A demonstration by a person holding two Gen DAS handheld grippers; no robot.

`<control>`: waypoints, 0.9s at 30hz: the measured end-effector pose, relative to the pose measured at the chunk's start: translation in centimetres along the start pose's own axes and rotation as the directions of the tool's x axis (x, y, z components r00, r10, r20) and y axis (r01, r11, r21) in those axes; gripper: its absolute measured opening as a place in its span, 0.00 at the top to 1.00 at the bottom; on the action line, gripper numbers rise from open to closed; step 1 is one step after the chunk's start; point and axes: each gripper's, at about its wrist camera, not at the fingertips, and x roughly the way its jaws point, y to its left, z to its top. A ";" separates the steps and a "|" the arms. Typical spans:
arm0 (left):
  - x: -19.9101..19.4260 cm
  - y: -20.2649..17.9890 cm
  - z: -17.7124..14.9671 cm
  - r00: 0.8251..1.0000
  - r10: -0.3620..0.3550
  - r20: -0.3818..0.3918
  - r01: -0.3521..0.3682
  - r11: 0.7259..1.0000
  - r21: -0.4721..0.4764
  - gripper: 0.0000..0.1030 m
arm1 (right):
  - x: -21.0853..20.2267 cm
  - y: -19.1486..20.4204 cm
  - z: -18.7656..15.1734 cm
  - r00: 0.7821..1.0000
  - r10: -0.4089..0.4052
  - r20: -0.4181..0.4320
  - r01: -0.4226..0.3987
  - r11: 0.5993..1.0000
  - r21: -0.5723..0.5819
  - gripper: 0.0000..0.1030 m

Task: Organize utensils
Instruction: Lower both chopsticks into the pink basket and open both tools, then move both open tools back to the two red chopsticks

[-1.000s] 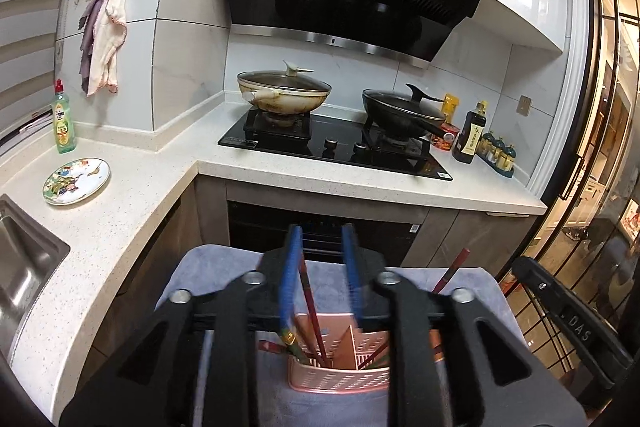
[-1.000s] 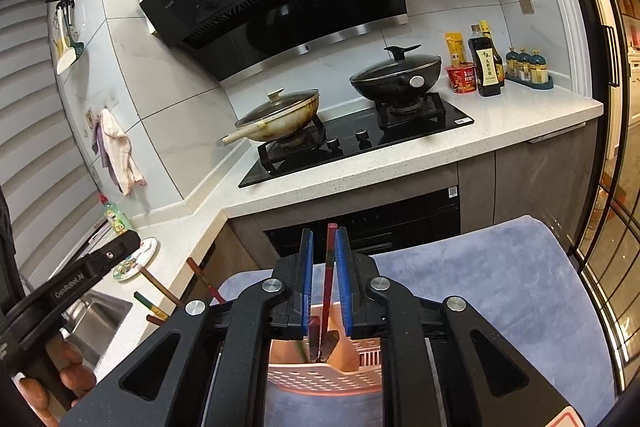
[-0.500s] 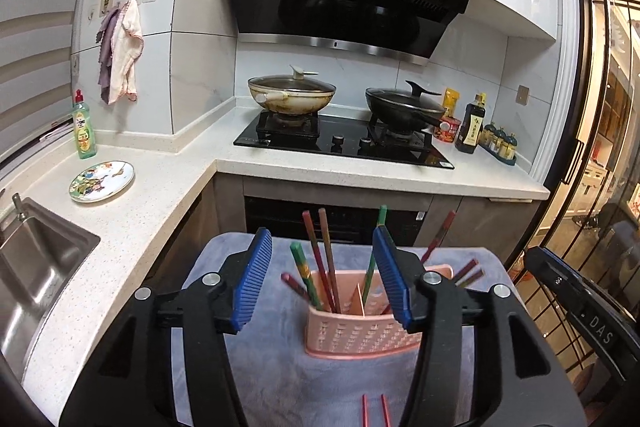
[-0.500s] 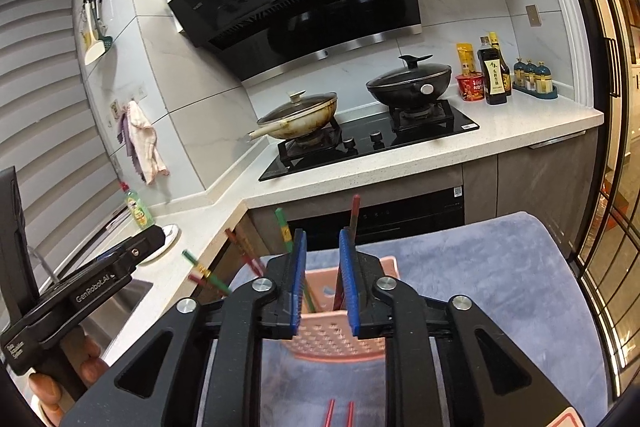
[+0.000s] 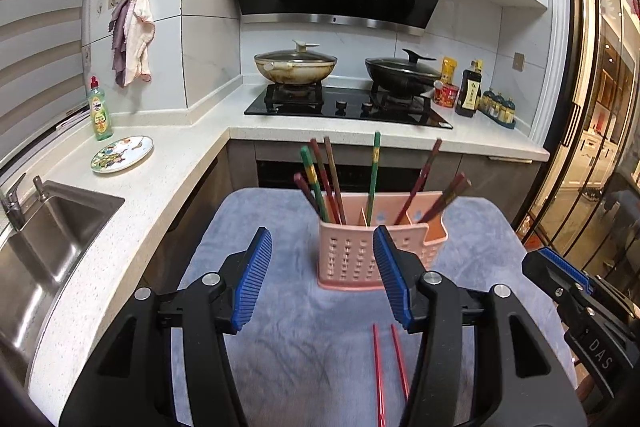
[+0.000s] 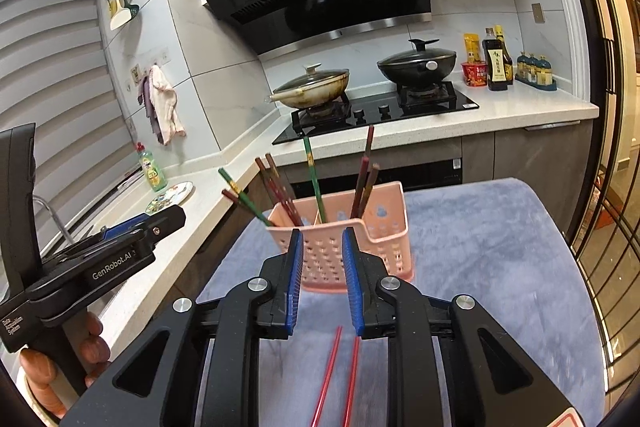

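Pink slotted holder (image 5: 362,259) stands upright on grey-blue cloth (image 5: 280,347), chopsticks (image 5: 320,179) leaning in its compartments; two red chopsticks (image 5: 386,367) lie flat on the cloth, near side of the holder. Left gripper (image 5: 320,277) fingers (image 5: 252,279) released, spread wide, empty. Right gripper (image 6: 322,281) fingers parted narrowly, nothing grasped.

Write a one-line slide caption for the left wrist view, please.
Open left gripper before a pink holder of chopsticks; two red chopsticks on the blue cloth.

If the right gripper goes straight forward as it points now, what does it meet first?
Most likely the pink utensil basket, on its perforated front wall; nothing stands between the right gripper and it, though depth is unclear.
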 end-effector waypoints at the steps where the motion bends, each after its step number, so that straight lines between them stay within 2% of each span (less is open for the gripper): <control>1: -0.2 0.0 -0.7 1.000 0.003 -0.012 -0.003 1.000 0.005 0.51 | -0.3 -0.1 -0.5 1.000 -0.001 -0.008 0.001 1.000 0.002 0.80; 4: -0.8 0.2 -2.5 0.999 0.014 -0.033 -0.014 1.000 0.006 0.44 | -1.2 -0.3 -2.4 0.999 -0.014 -0.029 0.014 1.000 -0.002 0.80; 14: -1.5 1.3 -9.3 0.989 0.031 -0.144 -0.033 0.999 -0.015 0.44 | -2.6 -1.1 -9.4 0.988 -0.053 -0.144 0.052 0.999 -0.015 0.80; 27: -2.5 1.9 -15.4 0.970 0.039 -0.240 -0.046 0.999 -0.023 0.44 | -1.8 -1.0 -18.2 0.949 -0.073 -0.308 0.068 0.997 -0.029 0.80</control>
